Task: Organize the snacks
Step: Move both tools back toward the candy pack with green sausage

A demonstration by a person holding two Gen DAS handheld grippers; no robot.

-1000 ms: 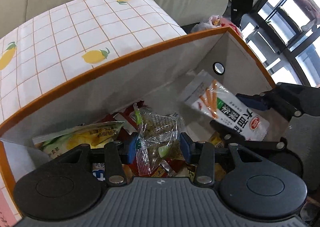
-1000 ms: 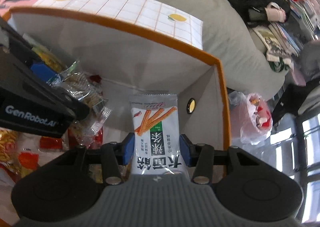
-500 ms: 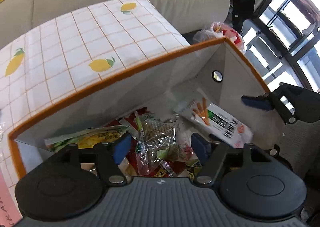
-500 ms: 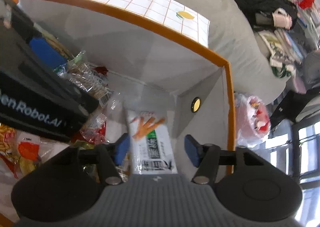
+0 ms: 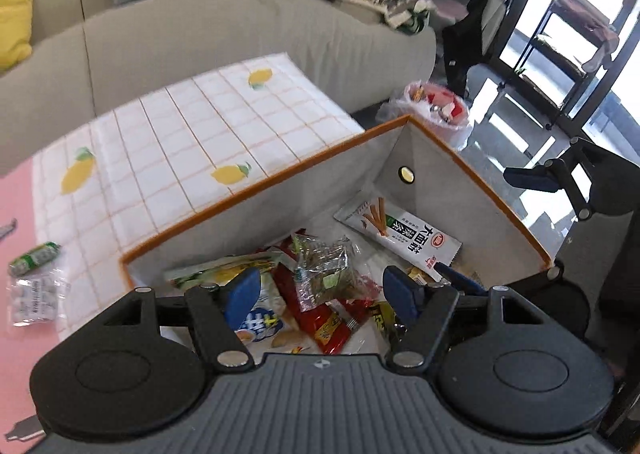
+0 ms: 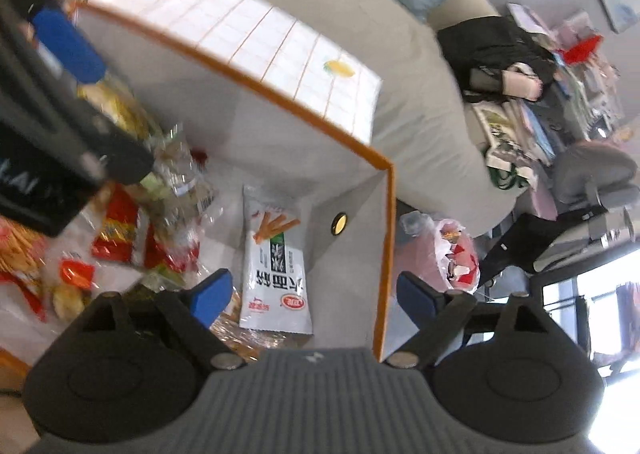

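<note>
Left gripper (image 5: 322,290): a second ago its blue pads pinched the clear crinkly packet (image 5: 320,272); its jaws have just been opening and now stand wide, nothing pressed between them. That packet lies loose on the snack heap just ahead of and below the fingertips, between the two pads in the left wrist view, touching none. The camera has pulled up and back, so more of the sofa (image 5: 200,34) and the lemon-print cloth (image 5: 192,142) shows beyond the box rim than before. Out left of the gripper, on the cloth outside the box, sit a small green roll (image 5: 34,258) and a clear sachet (image 5: 34,300).

The storage box (image 5: 280,174), orange-edged and grey inside, holds everything else: a yellow-green bag (image 5: 224,272) and red packets (image 5: 320,318) under the left pads.

Right gripper (image 6: 312,296): earlier it clamped the white breadstick packet (image 6: 276,258) upright between its pads; its jaws have just been opening and are now spread, empty. The packet lies flat on the box floor, ahead of and below the fingertips, near the right-hand corner wall by the metal eyelet (image 6: 340,223). Its long axis runs away from the right gripper, with the breadstick-picture end toward the far wall and the red-logo end nearest the pads. In the left wrist view it lies diagonal, right of the left gripper.

A pink-white plastic bag (image 6: 456,254) sits on the floor outside the box, right of the right gripper.
</note>
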